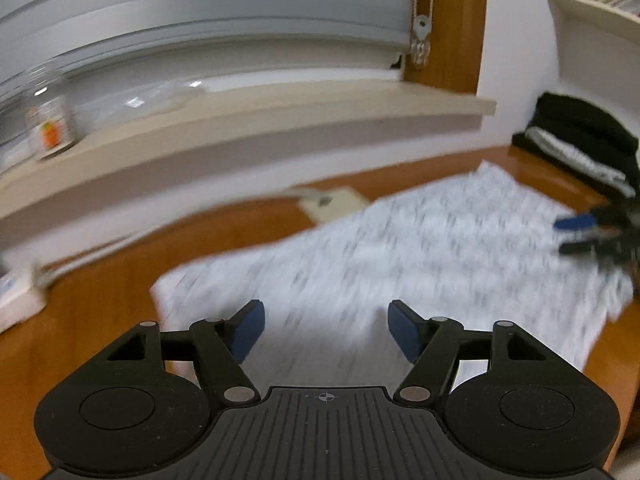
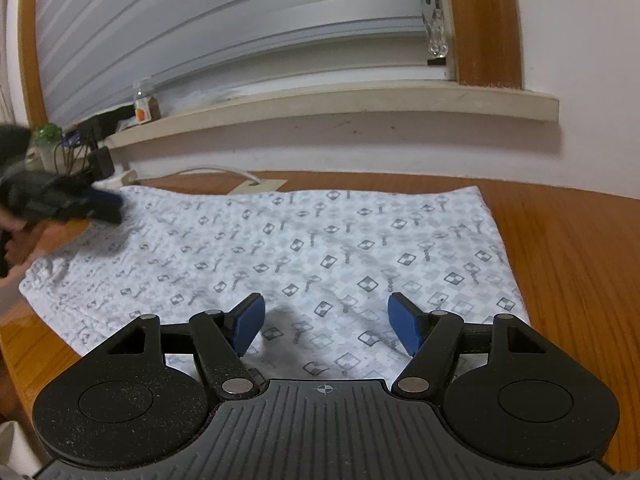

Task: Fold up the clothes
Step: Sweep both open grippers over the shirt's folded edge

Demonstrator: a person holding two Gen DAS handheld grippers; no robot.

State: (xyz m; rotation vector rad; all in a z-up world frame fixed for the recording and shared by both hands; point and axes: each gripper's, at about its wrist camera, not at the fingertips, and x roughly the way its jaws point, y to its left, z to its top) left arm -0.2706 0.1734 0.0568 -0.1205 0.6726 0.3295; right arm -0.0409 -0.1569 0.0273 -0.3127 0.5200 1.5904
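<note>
Glossy wooden table (image 2: pixel 560 240); flat patterned white cloth (image 2: pixel 280 248); both tools (image 1: pixel 326 330) (image 2: pixel 326 328) agape, empty.

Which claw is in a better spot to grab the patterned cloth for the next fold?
Probably the right claw: it hangs open, sharp and steady over the near edge of the patterned cloth. The left claw is open too, but its view is blurred.

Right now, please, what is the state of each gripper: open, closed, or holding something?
Left gripper: open, nothing between its jaws, above the patterned cloth.
Right gripper: open, holding nothing, above the same cloth.
</note>
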